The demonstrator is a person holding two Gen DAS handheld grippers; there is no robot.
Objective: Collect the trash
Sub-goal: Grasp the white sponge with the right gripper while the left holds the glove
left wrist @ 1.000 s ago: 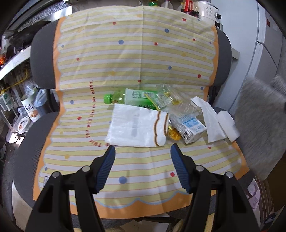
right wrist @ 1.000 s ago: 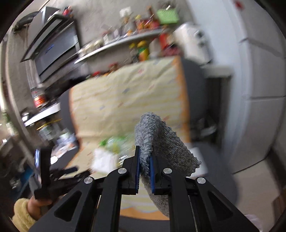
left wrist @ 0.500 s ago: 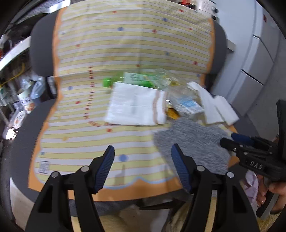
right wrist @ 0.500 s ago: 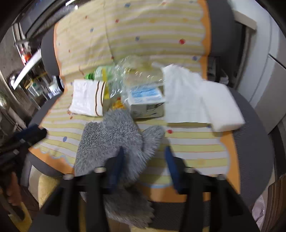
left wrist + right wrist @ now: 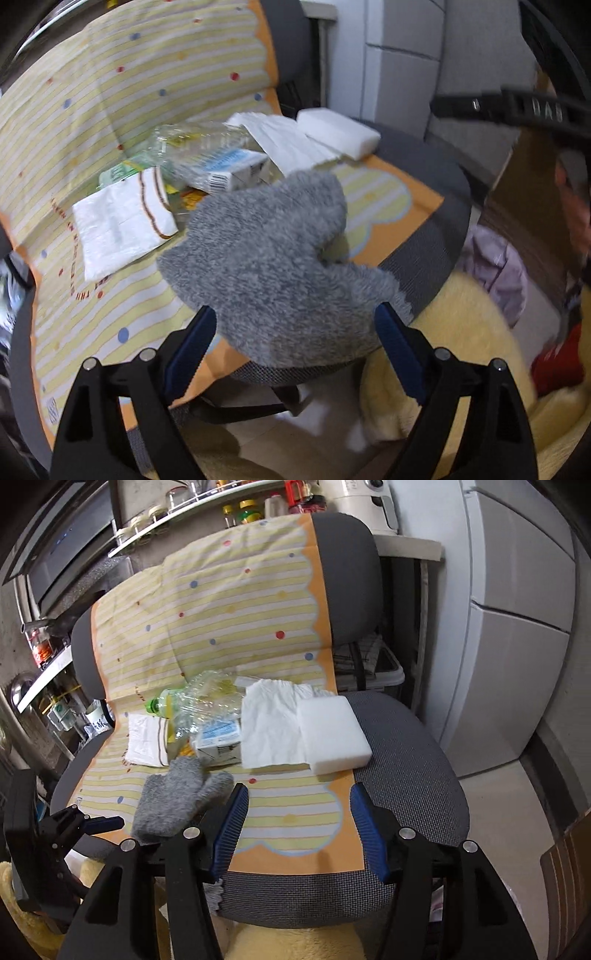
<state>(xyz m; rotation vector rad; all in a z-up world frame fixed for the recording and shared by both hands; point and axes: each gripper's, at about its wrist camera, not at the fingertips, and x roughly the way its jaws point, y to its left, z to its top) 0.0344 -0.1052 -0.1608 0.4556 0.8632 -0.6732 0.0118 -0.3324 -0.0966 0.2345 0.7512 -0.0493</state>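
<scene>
the left gripper is opening, its blue pads either side of the grey mitt's cuff, not pressing it. the right gripper stands apart, empty, over the striped cloth. the mitt lies on the seat's front edge; beyond it sit the crushed bottle, carton, tissue and white sponge.

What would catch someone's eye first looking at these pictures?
Probably the fuzzy grey mitt lying at the front edge of the chair seat, on the yellow striped cloth draped over the chair. Behind it sits a heap of trash: a crushed clear bottle, a small carton, a white paper bag, crumpled tissue and a white sponge block.
</scene>
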